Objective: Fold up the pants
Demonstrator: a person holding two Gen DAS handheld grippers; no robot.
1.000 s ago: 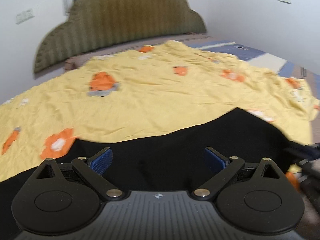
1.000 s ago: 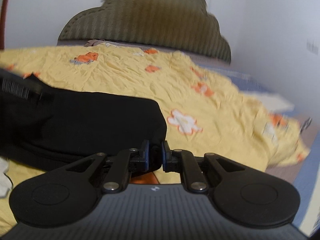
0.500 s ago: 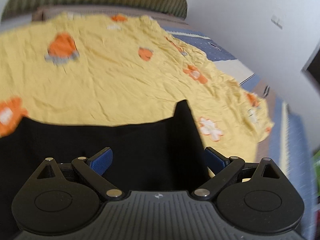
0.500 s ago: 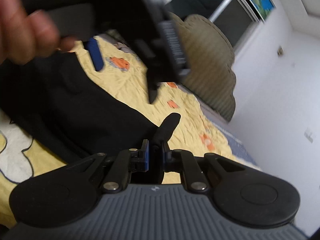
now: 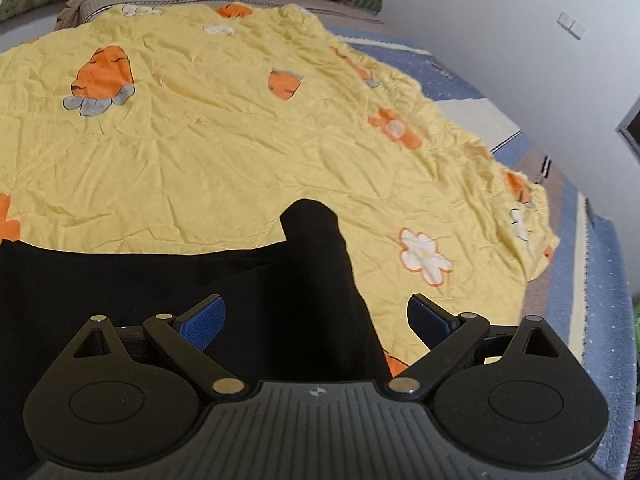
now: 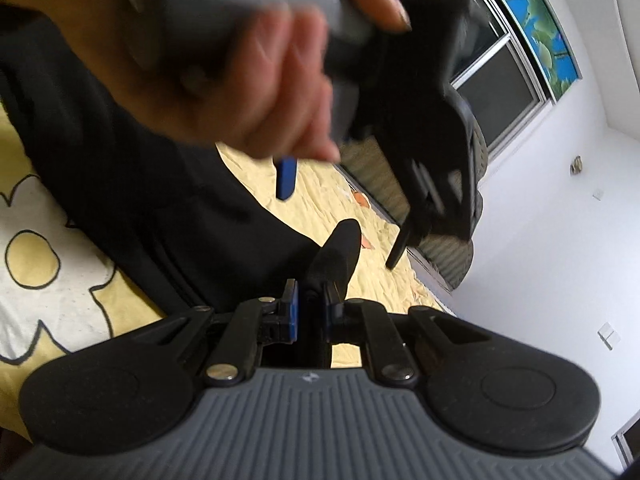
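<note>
1. Pants (image 5: 120, 292): black, spread on the yellow flowered sheet (image 5: 224, 132) at the bed's near edge.
2. Left gripper (image 5: 316, 320): fingers spread wide above the pants, gripping nothing.
3. Right gripper (image 6: 310, 312): pinched narrow on a raised fold of the pants.
</note>
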